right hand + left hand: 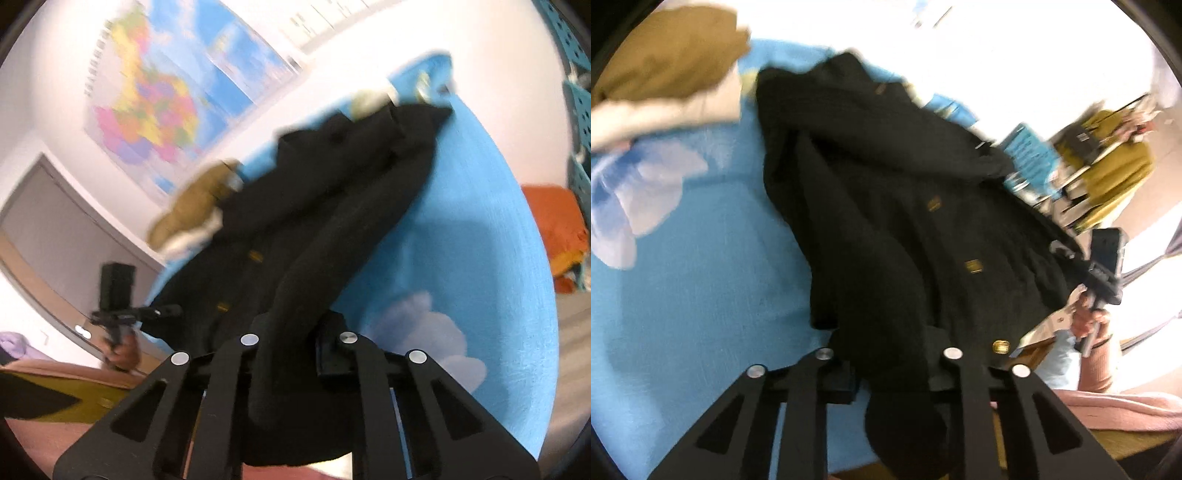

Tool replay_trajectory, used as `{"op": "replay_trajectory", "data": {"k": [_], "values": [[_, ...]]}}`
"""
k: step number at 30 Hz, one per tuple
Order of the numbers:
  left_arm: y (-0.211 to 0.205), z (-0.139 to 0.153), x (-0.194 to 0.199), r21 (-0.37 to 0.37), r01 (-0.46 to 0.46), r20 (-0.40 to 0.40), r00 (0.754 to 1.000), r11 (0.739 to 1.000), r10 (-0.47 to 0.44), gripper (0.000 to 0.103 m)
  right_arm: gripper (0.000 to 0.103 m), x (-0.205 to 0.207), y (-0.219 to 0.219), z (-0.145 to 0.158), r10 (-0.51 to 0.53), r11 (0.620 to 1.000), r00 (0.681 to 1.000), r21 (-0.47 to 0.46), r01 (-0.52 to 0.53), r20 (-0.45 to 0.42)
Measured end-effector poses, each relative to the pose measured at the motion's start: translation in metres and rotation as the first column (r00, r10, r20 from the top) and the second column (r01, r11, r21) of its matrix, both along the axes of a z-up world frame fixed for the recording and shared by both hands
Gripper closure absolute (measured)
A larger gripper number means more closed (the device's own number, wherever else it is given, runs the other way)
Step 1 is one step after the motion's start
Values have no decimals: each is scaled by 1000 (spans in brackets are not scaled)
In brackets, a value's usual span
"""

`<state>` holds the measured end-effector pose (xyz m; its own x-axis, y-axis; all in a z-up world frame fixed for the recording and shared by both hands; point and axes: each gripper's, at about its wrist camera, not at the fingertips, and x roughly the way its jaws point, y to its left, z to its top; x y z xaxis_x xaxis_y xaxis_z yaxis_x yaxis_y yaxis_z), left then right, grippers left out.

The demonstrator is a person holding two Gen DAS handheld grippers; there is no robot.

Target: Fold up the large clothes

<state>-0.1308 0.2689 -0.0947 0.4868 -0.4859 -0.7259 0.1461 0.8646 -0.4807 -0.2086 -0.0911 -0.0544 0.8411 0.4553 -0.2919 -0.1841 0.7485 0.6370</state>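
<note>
A large black coat [886,206] with gold buttons lies stretched over a blue cloth-covered table [694,295]. My left gripper [892,369] is shut on the coat's near edge, with black fabric bunched between the fingers. My right gripper [288,354] is shut on another part of the same coat [332,206], which runs away from it across the blue table [461,240]. The right gripper also shows in the left wrist view [1100,273], at the coat's right side. The left gripper shows in the right wrist view [122,314], at the coat's left side. Both views are motion-blurred.
Folded tan and cream clothes [665,74] lie at the table's far left. A yellow-green garment on a rack [1115,173] stands at the right. An orange cloth [554,225] lies beside teal crates. A map [166,92] hangs on the wall.
</note>
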Motion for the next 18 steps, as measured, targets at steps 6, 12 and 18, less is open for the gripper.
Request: {"op": "replay_trajectory", "data": {"k": [6, 12, 18], "values": [[22, 44, -38, -44, -1, 109, 994, 999, 6, 85, 93, -39, 12, 25, 52, 998, 994, 17, -54, 98], [28, -9, -31, -33, 5, -52, 999, 999, -7, 77, 86, -21, 12, -35, 70, 995, 991, 81, -61, -111], [28, -30, -27, -26, 27, -94, 995, 999, -30, 65, 60, -24, 11, -51, 38, 997, 985, 77, -25, -170]]}}
